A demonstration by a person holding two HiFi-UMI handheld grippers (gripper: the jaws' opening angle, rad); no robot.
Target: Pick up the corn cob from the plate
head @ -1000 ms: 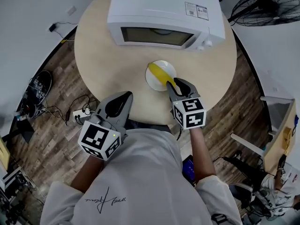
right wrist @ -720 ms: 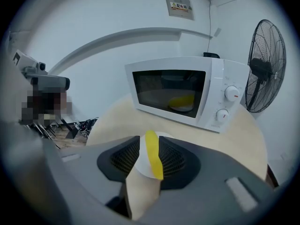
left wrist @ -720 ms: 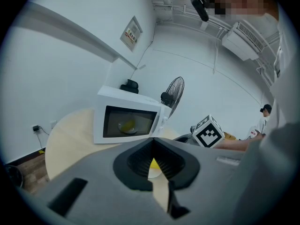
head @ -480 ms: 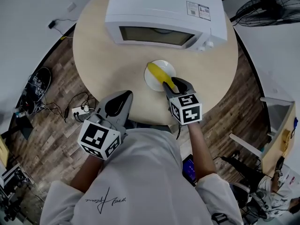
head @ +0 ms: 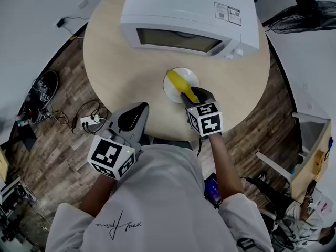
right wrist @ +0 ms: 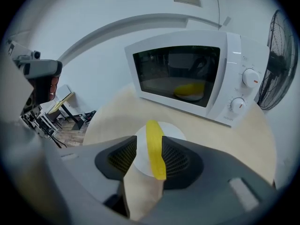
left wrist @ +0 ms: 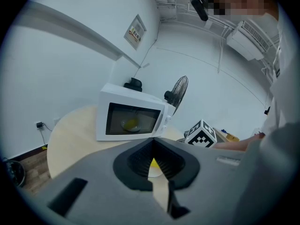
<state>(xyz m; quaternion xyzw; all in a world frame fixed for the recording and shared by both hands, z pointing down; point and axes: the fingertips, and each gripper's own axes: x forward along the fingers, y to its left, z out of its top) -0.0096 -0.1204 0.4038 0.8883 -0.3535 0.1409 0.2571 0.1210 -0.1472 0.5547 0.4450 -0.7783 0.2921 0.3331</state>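
A yellow corn cob (head: 181,84) lies across a white plate (head: 192,76) on the round table, in front of the microwave. My right gripper (head: 197,95) points steeply down over the cob's near end. In the right gripper view the cob (right wrist: 154,146) runs between the two fingers over the plate (right wrist: 174,134). The jaws have just been opening and stand open around it, the right pad (right wrist: 174,159) close beside it. My left gripper (head: 138,107) hangs at the table's near edge, shut and empty. Past its fingertips a bit of the cob (left wrist: 153,162) shows.
A white microwave (head: 189,14) stands at the back of the round wooden table (head: 121,62), door shut, with a dish holding something yellow (right wrist: 190,90) inside. A floor fan (head: 307,7) stands to the right. Cables lie on the floor at the left.
My right gripper has come down and forward over the cob's near end, and its jaws stand wider. The left gripper has stayed where it was.
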